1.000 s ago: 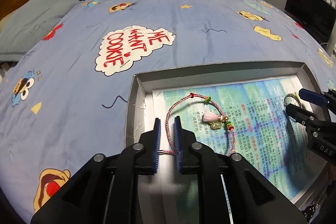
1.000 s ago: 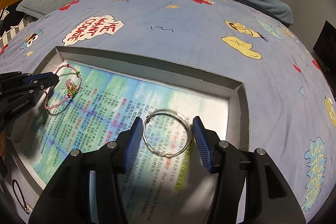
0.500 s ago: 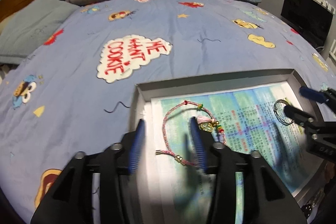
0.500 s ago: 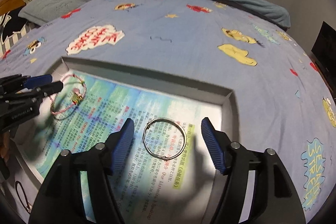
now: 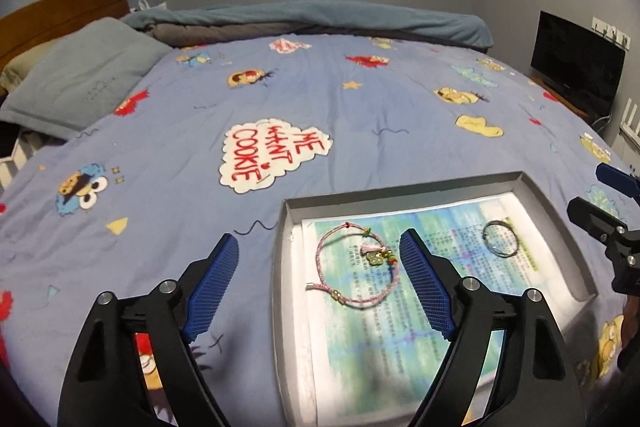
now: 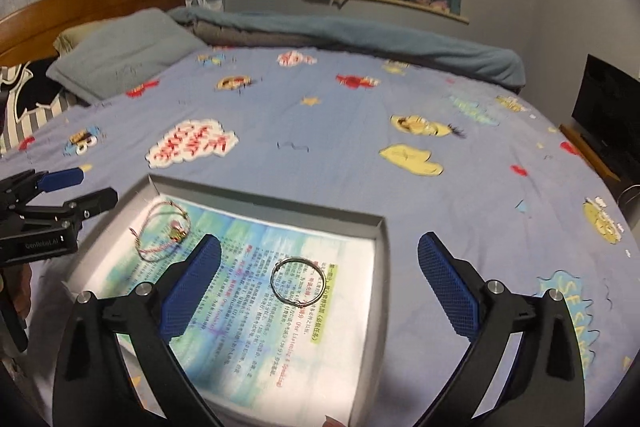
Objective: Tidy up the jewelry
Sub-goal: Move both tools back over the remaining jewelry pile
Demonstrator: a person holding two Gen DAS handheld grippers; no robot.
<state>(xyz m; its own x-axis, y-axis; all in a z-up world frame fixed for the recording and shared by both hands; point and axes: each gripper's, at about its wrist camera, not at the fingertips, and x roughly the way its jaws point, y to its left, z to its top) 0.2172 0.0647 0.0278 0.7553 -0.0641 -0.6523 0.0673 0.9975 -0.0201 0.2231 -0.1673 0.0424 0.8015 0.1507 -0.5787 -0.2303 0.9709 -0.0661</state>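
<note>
Left claw (image 5: 318, 279) gapes wide and empty above the pink braided cord bracelet (image 5: 354, 269) lying in the shallow grey box lid (image 5: 400, 189) on the bed, while from the right wrist, the right claw (image 6: 320, 281) likewise hangs wide, empty, over the thin silver wire bangle (image 6: 297, 281).

Bed (image 5: 168, 131) under blue cartoon-print quilt (image 6: 360, 155). Shallow grey tray (image 5: 282, 267) rests on quilt, just beside white "ME WANT COOKIE" patch (image 5: 272, 155). Grey pillow (image 5: 84, 75) near headboard, well apart from tray. Rolled teal blanket (image 5: 320, 19) along quilt's far edge, beyond tray.
</note>
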